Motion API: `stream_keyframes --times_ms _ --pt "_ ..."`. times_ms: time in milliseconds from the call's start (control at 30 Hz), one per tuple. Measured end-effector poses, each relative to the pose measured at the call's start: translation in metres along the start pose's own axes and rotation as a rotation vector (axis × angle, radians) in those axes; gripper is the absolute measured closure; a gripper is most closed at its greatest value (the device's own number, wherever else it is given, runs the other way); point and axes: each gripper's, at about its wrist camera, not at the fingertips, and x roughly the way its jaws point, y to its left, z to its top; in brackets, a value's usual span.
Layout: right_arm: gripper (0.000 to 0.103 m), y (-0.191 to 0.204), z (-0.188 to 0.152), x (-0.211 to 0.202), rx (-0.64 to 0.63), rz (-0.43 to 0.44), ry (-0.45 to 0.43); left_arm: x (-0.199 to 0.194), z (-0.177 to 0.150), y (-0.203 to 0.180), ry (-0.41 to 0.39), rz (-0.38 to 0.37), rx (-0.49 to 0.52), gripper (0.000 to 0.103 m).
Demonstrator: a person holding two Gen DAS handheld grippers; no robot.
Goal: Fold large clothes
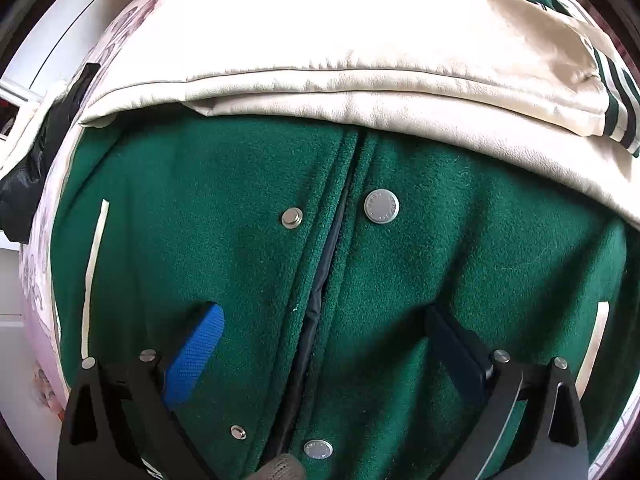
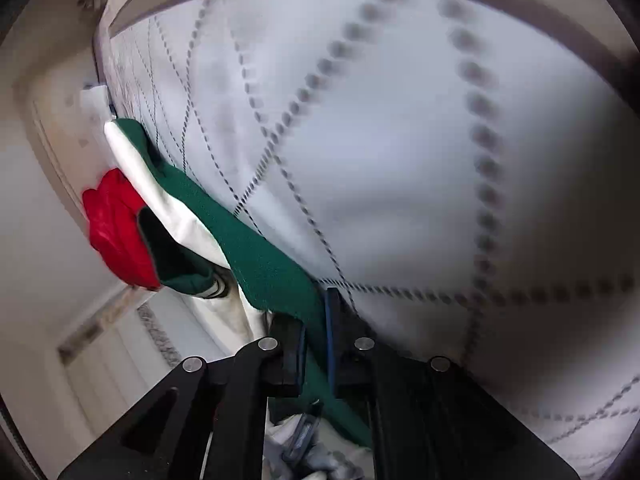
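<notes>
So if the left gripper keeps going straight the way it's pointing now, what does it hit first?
The left gripper points down at the green jacket, jaws wide open. Going straight on, it would likely first meet the jacket's front opening between the snap buttons. How far off the cloth is, I can't tell.

You're in a home, looks like a bedroom; work surface is a bed, with a quilted white mattress [image 2: 400, 160] stitched in a diamond pattern and a floral bedspread [image 1: 36, 272] at its edge; white panelled furniture [image 1: 68, 28] beside it; a red garment [image 2: 116, 224] lying nearby.
</notes>
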Motion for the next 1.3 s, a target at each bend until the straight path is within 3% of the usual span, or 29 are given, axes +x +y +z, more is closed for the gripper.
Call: stream_keyframes --times_ms 67,100,133,167,233,300,367,400,433,500,600,733,833,900,967,1100,1200,1233,1300 --pt "0.074 0.024 -0.008 -0.012 -0.166 -0.137 -0.018 0.000 0.006 -0.001 -0.005 0.009 0.006 0.000" --pt "0.073 0.032 -0.011 -0.014 -0.250 -0.225 -0.026 0.002 0.024 -0.003 -0.005 0.011 0.006 0.000" --pt "0.089 0.038 -0.012 -0.013 -0.321 -0.323 -0.040 0.000 0.023 -0.006 -0.005 0.012 0.005 0.000" --pt "0.096 0.041 -0.011 -0.012 -0.364 -0.387 -0.038 -0.001 0.024 -0.006 -0.005 0.014 0.005 0.000" --pt "0.095 0.053 -0.012 -0.014 -0.374 -0.469 -0.034 -0.005 0.024 -0.009 -0.004 0.022 -0.004 0.000" --pt "0.085 0.075 -0.024 -0.013 -0.442 -0.597 -0.031 -0.018 0.024 -0.004 -0.028 0.073 -0.022 0.000" --pt "0.051 0.086 -0.047 -0.016 -0.515 -0.689 0.002 -0.030 0.019 0.006 -0.058 0.133 -0.045 0.000" --pt "0.043 0.085 -0.058 -0.017 -0.539 -0.702 0.029 -0.037 0.015 0.012 -0.068 0.149 -0.059 0.000" --pt "0.038 0.080 -0.073 -0.019 -0.559 -0.735 0.056 -0.048 0.006 0.024 -0.077 0.165 -0.083 0.000" --pt "0.038 0.062 -0.103 -0.025 -0.583 -0.777 0.102 -0.061 -0.010 0.043 -0.079 0.168 -0.121 0.000" --pt "0.038 0.020 -0.144 -0.039 -0.546 -0.772 0.175 -0.074 -0.048 0.072 -0.039 0.167 -0.167 0.000" --pt "0.038 -0.020 -0.175 -0.059 -0.393 -0.643 0.232 -0.061 -0.102 0.092 0.084 0.163 -0.194 0.000" --pt "0.038 -0.017 -0.209 -0.057 -0.457 -0.597 0.268 -0.047 -0.133 0.102 0.146 0.178 -0.185 0.000" --pt "0.038 -0.011 -0.242 -0.027 -0.526 -0.556 0.311 -0.039 -0.145 0.111 0.174 0.174 -0.206 0.000" --pt "0.038 0.000 -0.259 0.009 -0.541 -0.442 0.382 -0.037 -0.154 0.123 0.181 0.172 -0.242 0.000" --pt "0.040 0.022 -0.271 0.087 -0.569 -0.355 0.386 -0.031 -0.161 0.140 0.199 0.171 -0.291 0.000" --pt "0.059 0.013 -0.277 0.142 -0.551 -0.443 0.419 -0.028 -0.165 0.149 0.183 0.193 -0.325 0.000" --pt "0.074 0.006 -0.276 0.152 -0.520 -0.466 0.419 -0.026 -0.165 0.151 0.175 0.198 -0.320 0.000" --pt "0.083 -0.008 -0.279 0.165 -0.435 -0.443 0.472 -0.011 -0.167 0.155 0.199 0.162 -0.313 0.000"
